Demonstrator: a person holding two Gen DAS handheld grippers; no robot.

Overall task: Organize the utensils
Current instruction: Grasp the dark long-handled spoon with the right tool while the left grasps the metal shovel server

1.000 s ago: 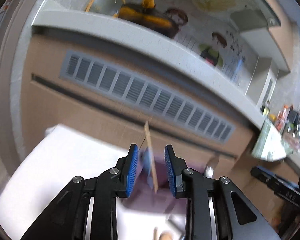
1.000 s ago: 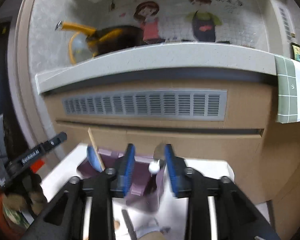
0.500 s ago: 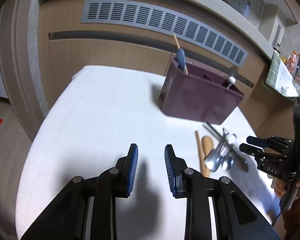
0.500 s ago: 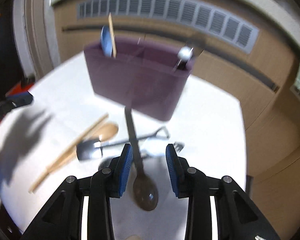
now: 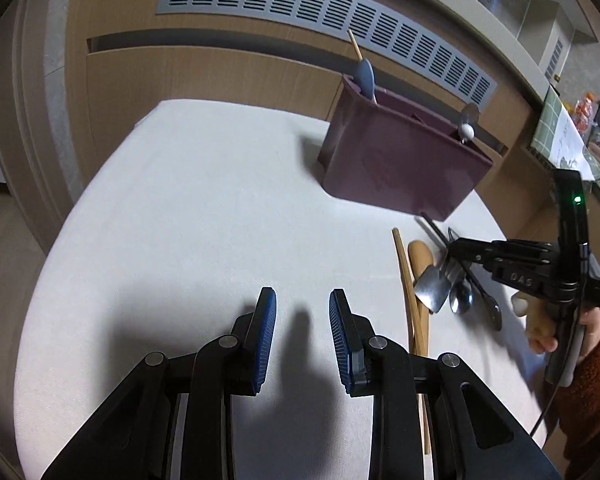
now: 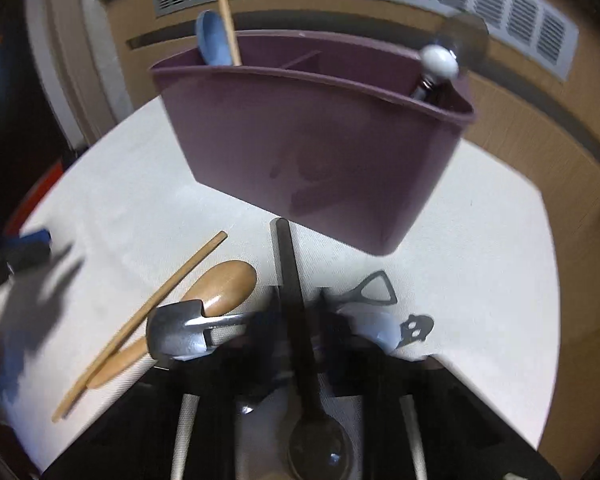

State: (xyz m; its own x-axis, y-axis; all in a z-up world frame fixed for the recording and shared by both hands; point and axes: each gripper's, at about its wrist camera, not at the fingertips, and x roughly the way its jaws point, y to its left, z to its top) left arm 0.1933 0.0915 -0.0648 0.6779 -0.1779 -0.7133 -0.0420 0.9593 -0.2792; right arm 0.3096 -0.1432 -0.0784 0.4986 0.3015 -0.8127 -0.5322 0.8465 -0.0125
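A purple utensil holder point(image 5: 400, 164) point(image 6: 316, 140) stands on the white table. It holds a blue spoon point(image 6: 212, 40), a wooden chopstick point(image 6: 229, 24) and a white-knobbed metal utensil point(image 6: 440, 62). In front of it lie a wooden spoon point(image 6: 220, 284), a chopstick point(image 6: 140, 324), a shovel-shaped metal spoon point(image 6: 176, 332) and a black spoon point(image 6: 300, 328). My right gripper point(image 6: 298, 320) point(image 5: 456, 250) is low over this pile, open, its fingers on either side of the black spoon's handle. My left gripper point(image 5: 302, 320) is open and empty over bare table.
The table point(image 5: 180, 200) is round with a white cloth. A wooden cabinet front with a grey vent grille point(image 5: 320, 12) stands close behind the holder. A counter with bottles point(image 5: 580, 120) is at the far right.
Both grippers tilted down from the cabinet toward the table. The right gripper dropped lower onto the utensil pile, straddling the black spoon. The left one stays hovering over bare cloth.
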